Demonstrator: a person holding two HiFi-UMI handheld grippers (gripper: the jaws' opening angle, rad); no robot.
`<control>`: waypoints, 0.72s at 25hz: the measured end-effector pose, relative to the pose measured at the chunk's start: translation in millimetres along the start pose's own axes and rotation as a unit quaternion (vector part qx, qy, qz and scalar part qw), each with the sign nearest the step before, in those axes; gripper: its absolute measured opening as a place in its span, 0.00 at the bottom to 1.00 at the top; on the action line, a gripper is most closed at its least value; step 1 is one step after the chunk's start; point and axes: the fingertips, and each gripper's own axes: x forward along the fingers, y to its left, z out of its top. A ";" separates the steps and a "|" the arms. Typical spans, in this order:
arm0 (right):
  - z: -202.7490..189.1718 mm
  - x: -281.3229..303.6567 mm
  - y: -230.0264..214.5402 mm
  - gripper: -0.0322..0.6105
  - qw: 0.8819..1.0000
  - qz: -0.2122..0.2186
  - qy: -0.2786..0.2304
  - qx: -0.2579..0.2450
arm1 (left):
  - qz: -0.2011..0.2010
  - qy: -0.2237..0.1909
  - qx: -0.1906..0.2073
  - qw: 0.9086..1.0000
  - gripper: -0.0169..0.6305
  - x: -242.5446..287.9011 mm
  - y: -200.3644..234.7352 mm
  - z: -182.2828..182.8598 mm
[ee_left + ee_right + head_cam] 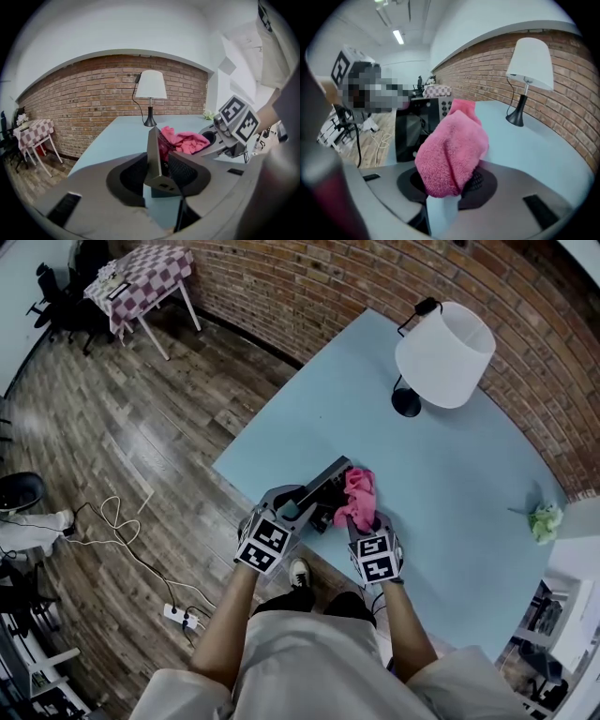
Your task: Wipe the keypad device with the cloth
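The keypad device [328,487] is a dark grey slab tipped up on edge near the front corner of the light blue table [450,474]. My left gripper [298,513] is shut on the keypad device [153,161] at its near end and holds it tilted. A pink cloth [358,498] is bunched in my right gripper [370,521], which is shut on it. The cloth [451,152] rests against the device [417,126] on its right side. In the left gripper view the cloth [186,141] shows just behind the slab, with the right gripper [213,140] beside it.
A white-shaded lamp [441,357] stands at the table's far side by the brick wall. A small green plant [544,519] sits at the right edge. On the wooden floor to the left lie cables and a power strip [180,617]. A checkered table [141,282] stands far off.
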 end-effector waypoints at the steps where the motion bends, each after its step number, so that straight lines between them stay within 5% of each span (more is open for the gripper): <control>1: 8.8 -6.7 0.7 0.25 1.000 0.005 -0.013 0.015 | 0.000 -0.005 0.008 1.000 0.31 -2.2 -0.5 1.9; 7: 79.8 -30.5 18.7 0.25 0.995 0.030 -0.089 0.015 | -0.027 -0.024 0.021 0.999 0.30 -19.4 -5.2 3.5; 18: 100.3 -6.1 44.9 0.25 0.996 0.023 -0.071 -0.051 | -0.033 0.020 0.089 0.995 0.30 -18.3 -11.0 -5.9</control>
